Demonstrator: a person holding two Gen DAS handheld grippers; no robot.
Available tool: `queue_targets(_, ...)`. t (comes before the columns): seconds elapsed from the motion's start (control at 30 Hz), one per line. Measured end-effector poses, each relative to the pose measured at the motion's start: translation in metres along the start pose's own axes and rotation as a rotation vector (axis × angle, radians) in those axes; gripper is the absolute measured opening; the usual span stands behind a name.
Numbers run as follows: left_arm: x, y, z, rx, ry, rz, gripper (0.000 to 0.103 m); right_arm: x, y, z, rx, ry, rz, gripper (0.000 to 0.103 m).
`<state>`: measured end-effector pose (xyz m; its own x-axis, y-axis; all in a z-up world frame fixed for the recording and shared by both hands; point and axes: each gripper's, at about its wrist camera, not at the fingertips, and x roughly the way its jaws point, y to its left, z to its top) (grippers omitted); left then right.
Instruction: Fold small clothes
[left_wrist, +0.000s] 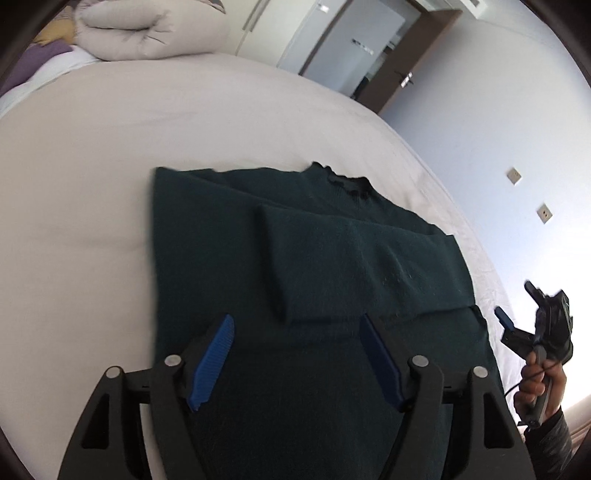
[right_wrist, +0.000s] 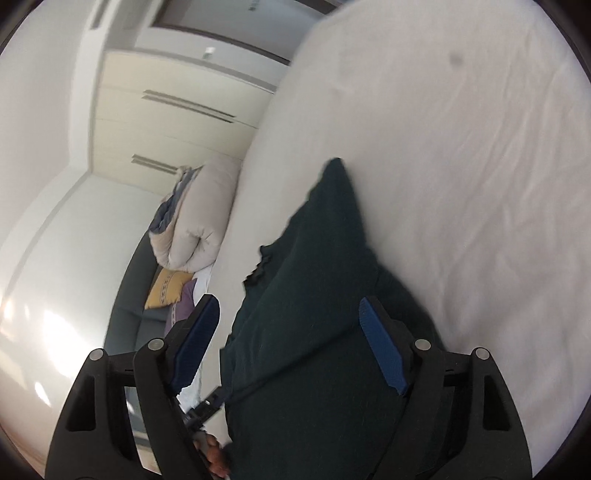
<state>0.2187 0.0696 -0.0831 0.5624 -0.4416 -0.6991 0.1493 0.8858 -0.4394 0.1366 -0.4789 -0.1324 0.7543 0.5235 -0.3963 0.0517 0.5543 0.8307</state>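
Left wrist view: both grippers' jaws wide apart, empty, above dark green sweater (left_wrist: 314, 266) on bed (left_wrist: 92, 177).

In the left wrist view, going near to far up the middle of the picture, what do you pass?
Left gripper, jaws open → dark green sweater with a sleeve folded across it → its ruffled collar → bare white bed sheet → rolled duvet at the far end of the bed.
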Motion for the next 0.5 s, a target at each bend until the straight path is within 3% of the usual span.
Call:
queue_targets(0.1,-0.044,0.010,-0.036,-0.038,-0.035,0.005,0.091,-0.039,0.027,-0.037,-0.166,0.011,-0.079,0.078)
queue_targets(0.23,-0.090,0.021,-0.092,-0.063,-0.024,0.034,0.091,-0.081,0.045,-0.089,-0.333,0.039,-0.190,0.078)
queue_targets(0.37,-0.110,0.035,-0.144,-0.166,0.048,0.001,0.091,-0.117,0.038,-0.128,-0.354,0.080,-0.229,0.078)
queue_targets(0.5,-0.123,0.034,-0.178,-0.157,0.059,-0.010,0.091,-0.153,0.016,-0.146,-0.300,0.097,-0.263,0.078)
